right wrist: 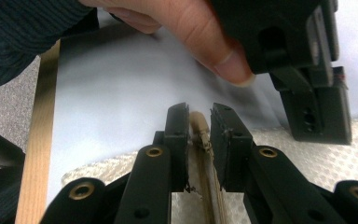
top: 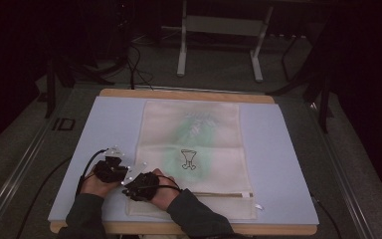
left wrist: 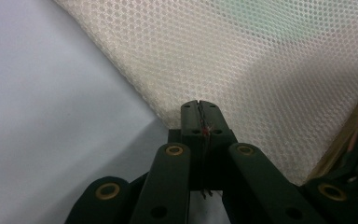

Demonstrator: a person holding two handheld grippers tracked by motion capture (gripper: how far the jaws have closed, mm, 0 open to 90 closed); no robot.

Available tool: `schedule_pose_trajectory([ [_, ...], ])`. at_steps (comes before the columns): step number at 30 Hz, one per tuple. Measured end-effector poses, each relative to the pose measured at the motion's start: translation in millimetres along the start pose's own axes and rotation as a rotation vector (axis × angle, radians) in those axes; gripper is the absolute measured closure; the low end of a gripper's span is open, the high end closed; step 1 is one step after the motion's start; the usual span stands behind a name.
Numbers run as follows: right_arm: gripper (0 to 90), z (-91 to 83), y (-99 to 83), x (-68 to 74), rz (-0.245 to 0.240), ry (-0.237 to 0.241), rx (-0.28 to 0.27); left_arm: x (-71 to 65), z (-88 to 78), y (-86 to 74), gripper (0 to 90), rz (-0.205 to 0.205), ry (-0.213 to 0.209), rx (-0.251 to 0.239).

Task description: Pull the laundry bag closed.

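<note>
Bare blue mat (top: 283,164) right of the mesh bag (top: 204,134); both claws apparently crowded at its near-left edge.

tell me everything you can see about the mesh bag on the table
The mesh bag is a cream, honeycomb-net rectangle lying flat on the pale blue mat, with a green tint and a small black drawing mid-panel. A tan zipper runs near its front edge. The left gripper pinches its edge; the right gripper straddles the zipper pull.

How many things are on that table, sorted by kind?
Mesh bag: 1
Blue mat: 1
Hand-held grippers: 2, the left gripper and the right gripper
Total: 4
</note>
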State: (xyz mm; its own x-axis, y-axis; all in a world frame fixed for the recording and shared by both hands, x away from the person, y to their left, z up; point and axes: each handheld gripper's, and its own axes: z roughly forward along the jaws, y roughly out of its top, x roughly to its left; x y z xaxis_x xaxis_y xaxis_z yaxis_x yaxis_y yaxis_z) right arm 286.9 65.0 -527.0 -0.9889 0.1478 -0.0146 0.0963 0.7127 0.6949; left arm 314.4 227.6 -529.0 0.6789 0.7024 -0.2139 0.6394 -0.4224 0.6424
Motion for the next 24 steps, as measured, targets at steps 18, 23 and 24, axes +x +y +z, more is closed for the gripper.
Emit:
schedule_pose_trajectory([
  [18,81.1,12.3,3.1,4.1,0.002,-0.047,0.01,0.5,0.5,-0.1,89.7,-0.011,-0.002,-0.003],
  [23,81.1,9.1,1.8,3.9,0.011,-0.036,-0.016,1.3,0.7,-0.3,89.7,-0.017,-0.006,-0.007],
  [24,81.1,7.8,1.5,3.0,0.017,-0.031,-0.021,1.4,0.7,-0.3,89.7,-0.021,-0.007,-0.007],
])
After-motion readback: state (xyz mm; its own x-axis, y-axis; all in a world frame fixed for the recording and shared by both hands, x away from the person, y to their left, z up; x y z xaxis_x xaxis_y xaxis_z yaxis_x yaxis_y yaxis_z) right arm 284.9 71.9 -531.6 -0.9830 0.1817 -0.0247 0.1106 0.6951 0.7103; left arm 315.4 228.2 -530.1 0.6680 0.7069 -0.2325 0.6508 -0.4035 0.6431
